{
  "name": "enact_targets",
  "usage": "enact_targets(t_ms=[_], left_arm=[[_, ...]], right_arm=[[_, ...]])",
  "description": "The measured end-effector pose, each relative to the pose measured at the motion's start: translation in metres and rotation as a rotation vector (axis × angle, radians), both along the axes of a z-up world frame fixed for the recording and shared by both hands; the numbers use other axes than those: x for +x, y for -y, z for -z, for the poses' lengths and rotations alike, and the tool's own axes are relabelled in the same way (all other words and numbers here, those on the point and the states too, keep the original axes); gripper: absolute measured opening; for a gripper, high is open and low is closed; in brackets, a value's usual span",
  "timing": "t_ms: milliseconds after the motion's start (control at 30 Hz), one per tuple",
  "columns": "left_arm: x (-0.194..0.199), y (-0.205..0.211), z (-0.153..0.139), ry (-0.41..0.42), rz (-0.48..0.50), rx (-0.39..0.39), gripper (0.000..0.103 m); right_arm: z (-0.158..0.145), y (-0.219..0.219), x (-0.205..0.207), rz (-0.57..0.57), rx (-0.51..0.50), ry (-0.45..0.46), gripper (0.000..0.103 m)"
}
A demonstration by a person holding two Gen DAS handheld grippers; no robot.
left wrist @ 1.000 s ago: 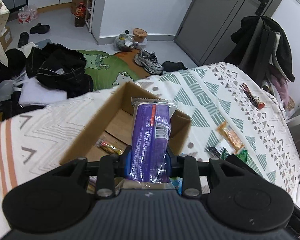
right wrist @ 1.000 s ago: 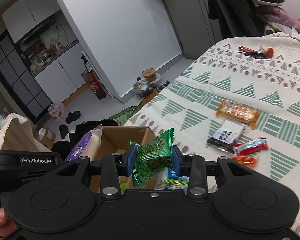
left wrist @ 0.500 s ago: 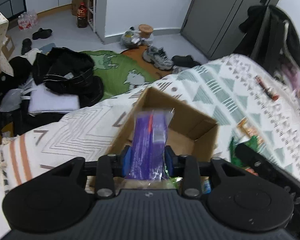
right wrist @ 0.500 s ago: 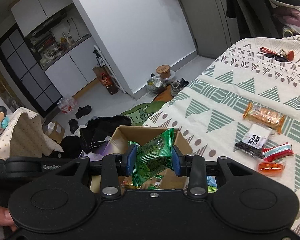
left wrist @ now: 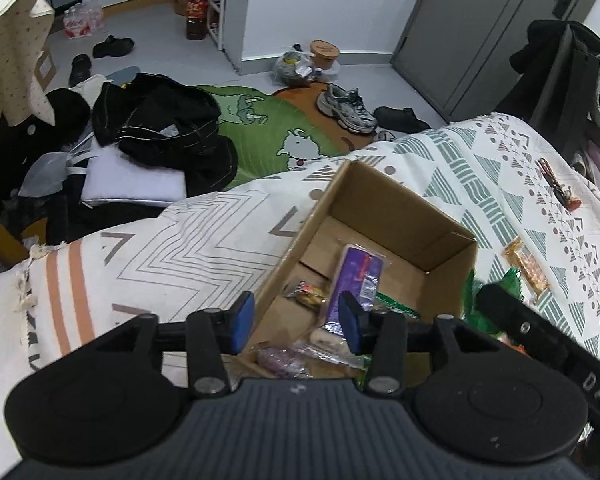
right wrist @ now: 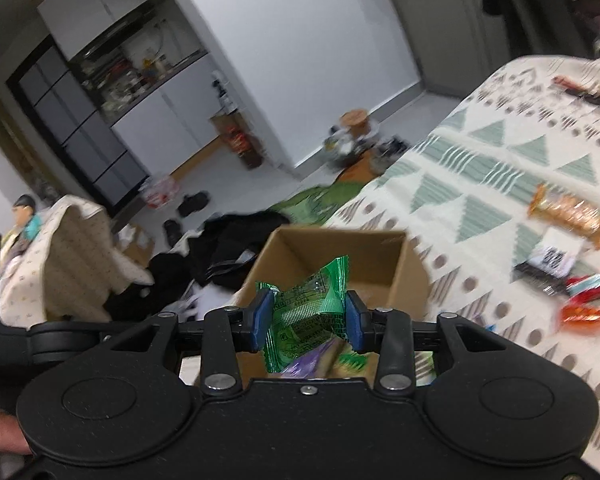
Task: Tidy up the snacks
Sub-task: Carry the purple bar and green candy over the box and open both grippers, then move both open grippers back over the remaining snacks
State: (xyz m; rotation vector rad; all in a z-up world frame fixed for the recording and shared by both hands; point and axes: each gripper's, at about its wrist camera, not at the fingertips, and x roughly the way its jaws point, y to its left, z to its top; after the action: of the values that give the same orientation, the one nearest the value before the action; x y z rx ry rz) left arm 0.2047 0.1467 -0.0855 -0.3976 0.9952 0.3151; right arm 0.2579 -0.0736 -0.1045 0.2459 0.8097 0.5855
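My left gripper [left wrist: 296,322] hangs over the near rim of the cardboard box [left wrist: 400,216], blue pads spread wide with nothing between them. Just ahead of it the purple snack pack [left wrist: 354,280] lies inside the box, its near end tucked behind my right-hand pad, so I cannot tell how it rests on the floor of the box. A small clear-wrapped snack [left wrist: 308,294] sits beside it; more wrappers at the box's near edge are cut off by my tool body — unreadable.

My right gripper [right wrist: 306,322] is clamped on the green snack packet [right wrist: 310,316], held above the box [right wrist: 340,264], whose lower part my tool hides. A purple wrapper edge shows under the packet, blurred.

Right of that gripper, on the patterned bedspread [right wrist: 480,160], loose snacks: an orange-wrapped bar [right wrist: 566,214], a black-and-white pack [right wrist: 550,262], a red-and-teal piece [right wrist: 592,286], an orange one [right wrist: 582,316] — all smeared by motion blur, labels illegible.
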Motion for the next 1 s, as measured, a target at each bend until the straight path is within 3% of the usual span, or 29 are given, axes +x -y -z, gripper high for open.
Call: enact_targets(t_ms=[133,333,600,833,1000], left_arm=[[-0.003,-0.001,-0.001,-0.010,-0.017,0.008,0.056],[-0.007,0.005,-0.005,0.000,-0.026,0.025,0.072],[-0.009,0.021,-0.006,0.016,-0.004,0.005,0.077],[-0.004,0.043,-0.007,0.010,0.030,0.008,0.078],[-0.003,0.060,-0.012,0.025,0.032,0.022,0.084]], right_arm=[[0.000,0.000,-0.004,0.002,-0.003,-0.006,0.047],[-0.002,0.013,-0.005,0.037,-0.013,-0.004,0.047],[0.000,0.040,-0.007,0.102,-0.036,-0.003,0.048],[0.001,0.070,-0.013,0.155,-0.046,0.010,0.057],[0.000,0.089,-0.014,0.191,-0.055,0.022,0.066]])
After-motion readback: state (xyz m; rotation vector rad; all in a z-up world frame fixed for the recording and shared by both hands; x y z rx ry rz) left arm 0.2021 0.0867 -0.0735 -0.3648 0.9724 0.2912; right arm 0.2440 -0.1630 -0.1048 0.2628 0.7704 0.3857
